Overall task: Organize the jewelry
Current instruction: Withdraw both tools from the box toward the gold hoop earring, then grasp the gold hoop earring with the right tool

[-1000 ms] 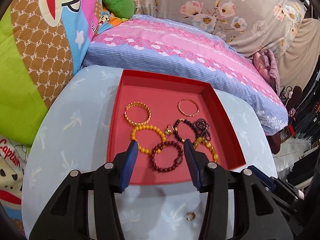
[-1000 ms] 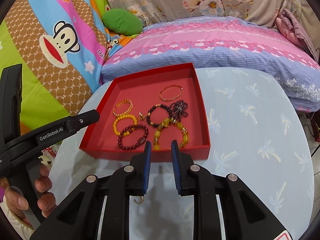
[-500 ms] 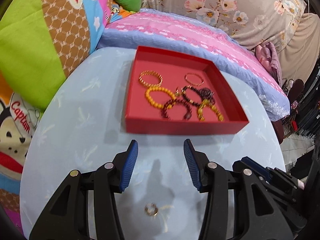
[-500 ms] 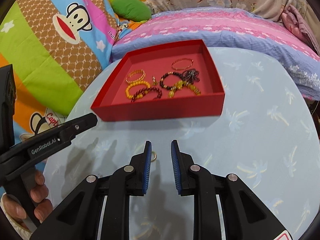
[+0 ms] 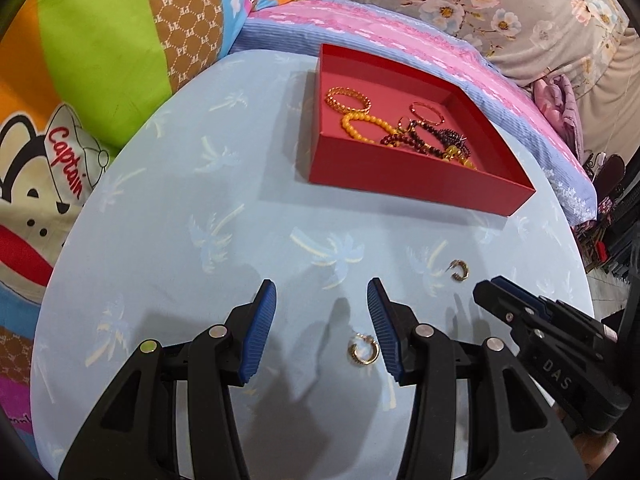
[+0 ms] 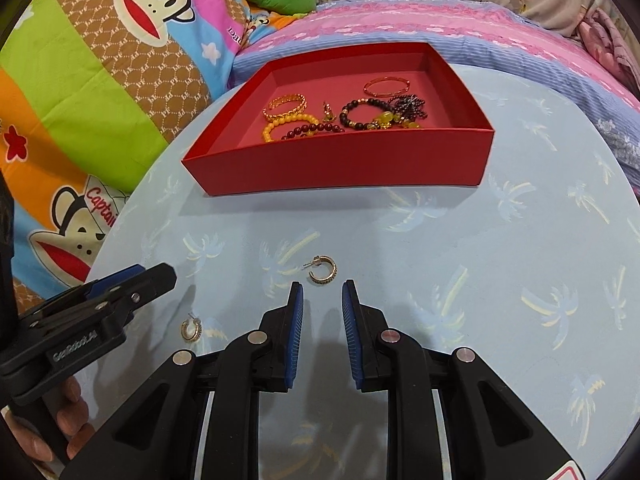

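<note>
A red tray (image 5: 420, 190) (image 6: 340, 168) on the light blue table holds several bracelets, among them a yellow bead one (image 5: 362, 124) (image 6: 280, 126) and a dark red bead one (image 6: 312, 130). Two gold hoop earrings lie loose on the table. One earring (image 5: 363, 354) (image 6: 191, 329) lies between the fingers of my left gripper (image 5: 322, 292), close to the right finger; the gripper is open. The other earring (image 6: 322, 270) (image 5: 459, 270) lies just ahead of my right gripper (image 6: 322, 290), which is open with a narrow gap and empty.
The round table (image 5: 200, 220) has a palm-print cover and stands against a bed with a pink and blue pillow (image 6: 400, 16) and cartoon bedding (image 6: 100, 60). My right gripper shows in the left wrist view (image 5: 540, 332); my left gripper shows in the right wrist view (image 6: 100, 304).
Both grippers have pulled back from the tray toward the near side of the table. The two loose earrings have come into view ahead of the fingers. The right gripper's gap has widened slightly.
</note>
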{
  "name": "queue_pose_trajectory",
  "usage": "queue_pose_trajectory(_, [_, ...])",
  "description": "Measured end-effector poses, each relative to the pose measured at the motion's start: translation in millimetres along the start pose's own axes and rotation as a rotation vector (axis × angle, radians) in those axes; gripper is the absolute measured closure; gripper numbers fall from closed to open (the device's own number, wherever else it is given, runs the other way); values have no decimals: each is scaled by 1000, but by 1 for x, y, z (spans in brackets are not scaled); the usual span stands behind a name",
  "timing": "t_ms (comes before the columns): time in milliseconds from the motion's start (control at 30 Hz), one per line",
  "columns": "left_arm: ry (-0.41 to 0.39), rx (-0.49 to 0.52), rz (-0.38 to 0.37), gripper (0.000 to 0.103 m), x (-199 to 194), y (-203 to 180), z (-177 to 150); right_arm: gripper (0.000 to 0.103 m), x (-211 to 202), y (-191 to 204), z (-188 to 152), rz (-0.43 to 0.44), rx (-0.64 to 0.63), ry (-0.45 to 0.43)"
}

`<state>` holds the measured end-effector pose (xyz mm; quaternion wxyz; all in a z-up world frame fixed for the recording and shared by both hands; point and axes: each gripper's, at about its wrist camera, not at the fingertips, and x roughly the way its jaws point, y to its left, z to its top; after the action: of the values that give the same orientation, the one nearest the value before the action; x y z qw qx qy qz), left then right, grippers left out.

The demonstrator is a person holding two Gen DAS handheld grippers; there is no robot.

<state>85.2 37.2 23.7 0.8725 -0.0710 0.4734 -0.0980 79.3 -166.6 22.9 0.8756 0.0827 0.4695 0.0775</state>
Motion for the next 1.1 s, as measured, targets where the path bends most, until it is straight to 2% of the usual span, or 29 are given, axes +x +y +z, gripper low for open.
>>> queue_pose_trajectory(100, [9, -11, -2, 58, 0, 4, -4, 81, 9, 3, 3, -13, -14, 9])
queue_pose_trajectory(167, [13, -15, -3, 55, 0, 6, -7, 72, 13, 4, 5, -22, -19, 6])
queue_pose_trajectory(200, [14, -19, -5, 52, -1, 7, -8, 71, 14, 5, 5, -24, -23, 5])
queue_pose_trajectory(367, [15, -17, -12, 51, -5, 7, -13, 71, 22, 12, 9, -41, -49, 2])
queue_pose_trajectory(433, [16, -8, -10, 51, -6, 6, -16, 74, 24, 17, 9, -60, -73, -4])
queue_pose_trajectory(500, [17, 3, -9, 51, -7, 4, -19, 84, 26, 19, 9, -78, -89, -7])
queue_pose_trajectory(967, [29, 79, -17, 51, -4, -20, -37, 84, 2, 0, -5, -45, -1, -12])
queue_pose_trajectory(1100, [22, 105, -2, 56, 1, -27, -37, 84, -5, -3, -8, -43, 10, -14])
